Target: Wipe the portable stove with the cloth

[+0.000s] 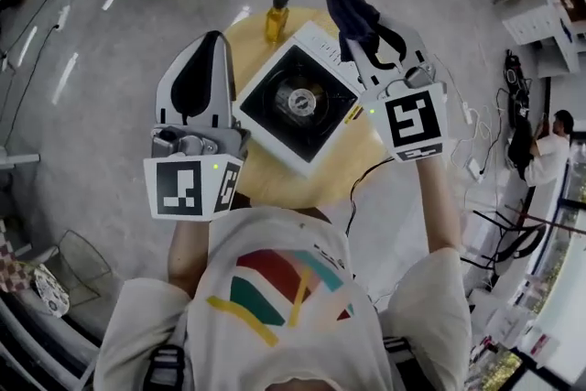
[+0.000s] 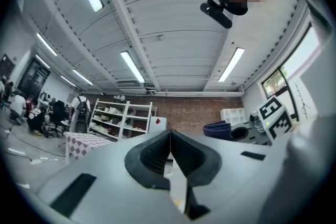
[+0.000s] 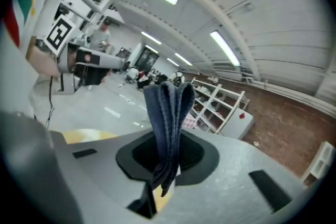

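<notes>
Left gripper (image 2: pixel 169 139): jaws shut, empty.
Right gripper (image 3: pixel 167 162): jaws pinching the cloth (image 3: pixel 168 107).
Risk: the bottle (image 1: pixel 276 16) stands at the table's (image 1: pixel 265 174) far edge, just beside the stove (image 1: pixel 298 101); a wide wipe could topple it.

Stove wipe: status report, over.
Left gripper shut, empty. Right gripper shut on cloth, held up off the stove. Amber bottle stands by stove's far corner.
</notes>
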